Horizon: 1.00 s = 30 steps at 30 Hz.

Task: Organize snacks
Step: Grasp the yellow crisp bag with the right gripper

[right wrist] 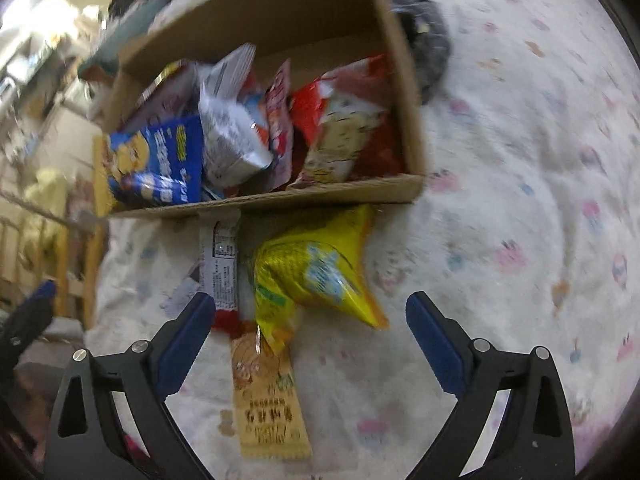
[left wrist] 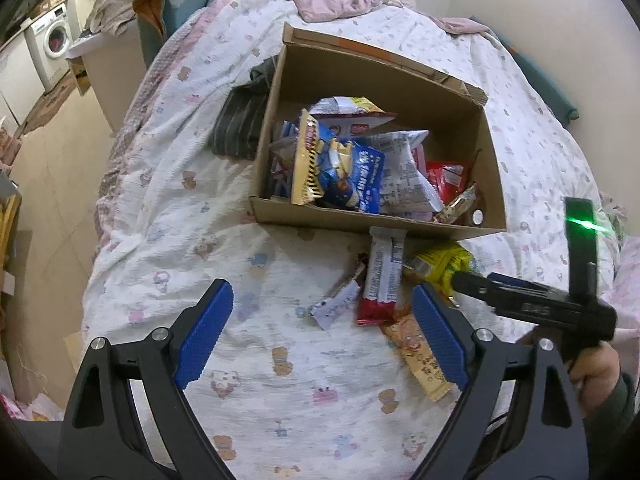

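I have the right gripper (right wrist: 306,328) hanging low over the loose snacks just in front of the cardboard box (right wrist: 404,120), its fingers spread wide and holding nothing, and the yellow bag (right wrist: 316,268) lies between them, so I judge that bag is the one to take next. To do it well I would come down on the puffed middle of the bag rather than its thin crimped corner, close gently so the air inside does not make it squirt out, and lift high enough to clear the near wall of the box before letting go. I should also watch the orange packet (right wrist: 268,396), whose top edge is tucked under the yellow bag's corner and may drag along. The left gripper (left wrist: 320,332) is likewise spread and empty, hovering over the quilt (left wrist: 168,208) a little further from the box, with the red and white bar (left wrist: 382,276) and a small white wrapper (left wrist: 334,306) lying between it and the box. Inside the box sits a loose heap: a blue bag (left wrist: 344,172) standing on its end against the near wall, a white bag (left wrist: 404,168) beside it, red packets (left wrist: 446,178) toward the right wall and more wrappers behind, with the far half of the box floor bare.
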Each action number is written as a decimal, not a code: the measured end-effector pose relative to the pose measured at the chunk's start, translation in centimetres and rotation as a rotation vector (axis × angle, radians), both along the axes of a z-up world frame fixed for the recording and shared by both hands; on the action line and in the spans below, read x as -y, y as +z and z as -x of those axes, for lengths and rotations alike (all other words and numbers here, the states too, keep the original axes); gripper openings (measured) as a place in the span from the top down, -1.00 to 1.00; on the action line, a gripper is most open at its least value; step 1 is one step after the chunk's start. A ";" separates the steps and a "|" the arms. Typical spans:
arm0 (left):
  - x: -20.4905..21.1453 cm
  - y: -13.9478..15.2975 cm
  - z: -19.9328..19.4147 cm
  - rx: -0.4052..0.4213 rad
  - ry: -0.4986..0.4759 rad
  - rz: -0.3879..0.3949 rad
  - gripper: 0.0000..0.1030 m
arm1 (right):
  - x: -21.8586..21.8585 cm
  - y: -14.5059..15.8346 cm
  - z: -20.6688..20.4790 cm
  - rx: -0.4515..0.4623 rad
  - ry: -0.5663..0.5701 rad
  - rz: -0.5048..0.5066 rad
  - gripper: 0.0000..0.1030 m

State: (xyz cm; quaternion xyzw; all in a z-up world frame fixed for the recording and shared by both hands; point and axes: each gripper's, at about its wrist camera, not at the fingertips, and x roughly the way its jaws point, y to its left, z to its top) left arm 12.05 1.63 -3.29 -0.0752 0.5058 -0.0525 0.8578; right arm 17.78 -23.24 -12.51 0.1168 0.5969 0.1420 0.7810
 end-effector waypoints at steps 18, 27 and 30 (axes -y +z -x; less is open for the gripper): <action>1.6 -3.3 0.8 -0.104 0.035 -0.003 -0.73 | 2.1 1.3 2.1 0.015 0.006 0.056 0.10; 9.1 -8.8 1.8 -0.313 0.114 0.095 -0.73 | 8.7 3.1 5.0 0.059 -0.126 0.004 0.10; 11.4 -9.8 1.3 -0.319 0.134 0.062 -0.73 | 9.9 3.4 5.5 0.065 -0.154 -0.019 0.10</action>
